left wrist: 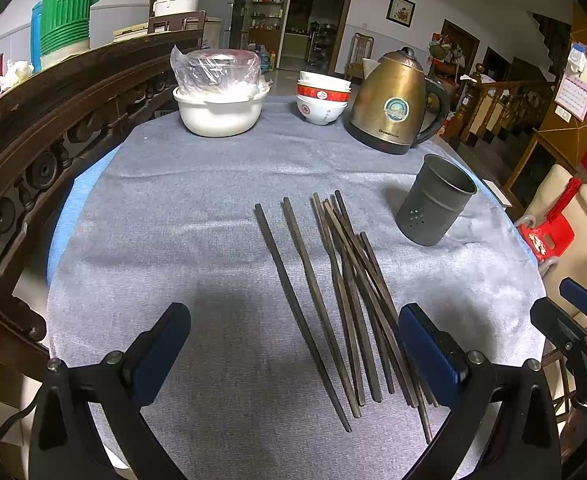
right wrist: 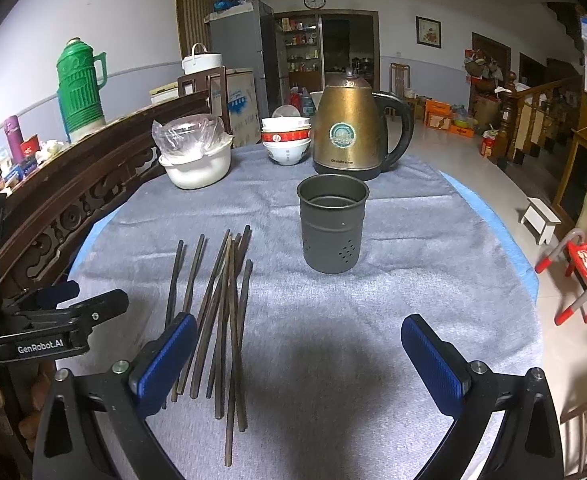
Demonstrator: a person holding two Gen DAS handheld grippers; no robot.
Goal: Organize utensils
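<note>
Left wrist view: the left gripper (left wrist: 293,354) hangs low over the near edge of the table (left wrist: 181,216), fingers spread wide, holding nothing; dark chopsticks (left wrist: 333,300) lie flat on the grey cloth between and beyond the fingers, two single to the left, the remainder overlapped in a heap, exact count unclear; one grey perforated holder (left wrist: 435,210) stands upright, right of the chopsticks and apart from them; behind stand one brass kettle (left wrist: 391,102), one stack of bowls (left wrist: 322,98) and one white pot (left wrist: 219,110).

Right wrist view: the right gripper (right wrist: 295,364) is likewise spread and empty, above bare cloth; the chopsticks (right wrist: 223,304) lie left, running under its left finger; the holder (right wrist: 332,228) stands ahead, unobstructed; the left gripper (right wrist: 69,312) shows at the left edge.
</note>
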